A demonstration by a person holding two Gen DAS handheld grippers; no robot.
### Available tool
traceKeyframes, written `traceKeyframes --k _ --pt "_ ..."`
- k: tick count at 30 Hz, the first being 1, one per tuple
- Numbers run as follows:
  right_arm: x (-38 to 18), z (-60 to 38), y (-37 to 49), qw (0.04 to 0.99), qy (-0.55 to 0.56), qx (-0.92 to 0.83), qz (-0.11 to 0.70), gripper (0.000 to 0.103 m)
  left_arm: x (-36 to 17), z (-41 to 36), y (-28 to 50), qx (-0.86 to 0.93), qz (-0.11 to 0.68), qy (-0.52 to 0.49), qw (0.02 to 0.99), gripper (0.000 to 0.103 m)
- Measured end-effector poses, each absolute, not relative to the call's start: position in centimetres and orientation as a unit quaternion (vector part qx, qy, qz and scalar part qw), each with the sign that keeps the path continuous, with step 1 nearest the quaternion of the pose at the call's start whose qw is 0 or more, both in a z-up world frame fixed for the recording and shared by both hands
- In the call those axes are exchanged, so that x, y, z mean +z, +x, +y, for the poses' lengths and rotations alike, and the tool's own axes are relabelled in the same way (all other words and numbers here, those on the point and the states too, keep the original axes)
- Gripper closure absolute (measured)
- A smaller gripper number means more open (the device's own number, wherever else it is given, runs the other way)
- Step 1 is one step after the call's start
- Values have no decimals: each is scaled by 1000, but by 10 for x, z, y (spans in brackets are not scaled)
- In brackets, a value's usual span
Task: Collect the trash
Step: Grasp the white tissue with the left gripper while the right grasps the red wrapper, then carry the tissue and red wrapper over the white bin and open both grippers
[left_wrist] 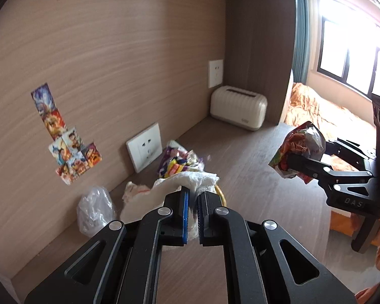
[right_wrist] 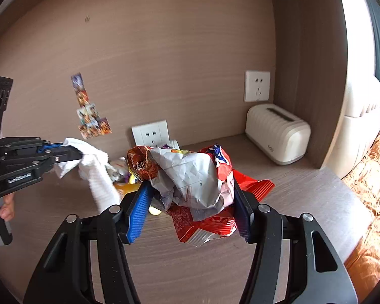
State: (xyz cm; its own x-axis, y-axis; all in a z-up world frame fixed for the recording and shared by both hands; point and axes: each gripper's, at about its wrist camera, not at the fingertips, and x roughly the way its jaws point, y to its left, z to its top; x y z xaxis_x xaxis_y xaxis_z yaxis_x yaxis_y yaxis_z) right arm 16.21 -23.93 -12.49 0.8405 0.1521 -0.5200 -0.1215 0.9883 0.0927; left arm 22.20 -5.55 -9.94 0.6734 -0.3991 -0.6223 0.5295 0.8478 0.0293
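Trash is held by both tools above the bench (right_wrist: 304, 195): left tool (left_wrist: 193, 202) clamped tight on a white tissue (left_wrist: 190, 178), right tool (right_wrist: 192, 202) gripping a crumpled snack bag (right_wrist: 190, 177); more wrappers (left_wrist: 179, 163) lie by the wall socket (left_wrist: 144, 147).

Daylight enters through the window (left_wrist: 352, 50), blown out to white glare in the left wrist view. The wood-grain wall (left_wrist: 114, 63) and table (right_wrist: 304, 190) are evenly, softly lit. Fisheye distortion bends edges; corners vignette black. Slight blur softens the wall stickers (left_wrist: 63, 139).
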Motion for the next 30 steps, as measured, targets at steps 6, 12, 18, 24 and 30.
traceKeyframes --k 6,12,18,24,30 --pt "-104 -253 123 965 29 58 254 44 -81 -84 192 -284 296 110 905 98" --pt "-91 -281 77 968 39 27 245 44 -74 -128 158 -335 285 121 890 98" --pt "-84 -316 23 968 44 -21 245 44 -74 -180 124 -394 277 131 867 98" --pt "-87 -349 -21 965 55 -68 248 44 -85 -230 95 -439 280 142 842 98" --pt "-98 -382 -65 958 73 -108 255 44 -100 -282 63 -473 289 160 817 98"
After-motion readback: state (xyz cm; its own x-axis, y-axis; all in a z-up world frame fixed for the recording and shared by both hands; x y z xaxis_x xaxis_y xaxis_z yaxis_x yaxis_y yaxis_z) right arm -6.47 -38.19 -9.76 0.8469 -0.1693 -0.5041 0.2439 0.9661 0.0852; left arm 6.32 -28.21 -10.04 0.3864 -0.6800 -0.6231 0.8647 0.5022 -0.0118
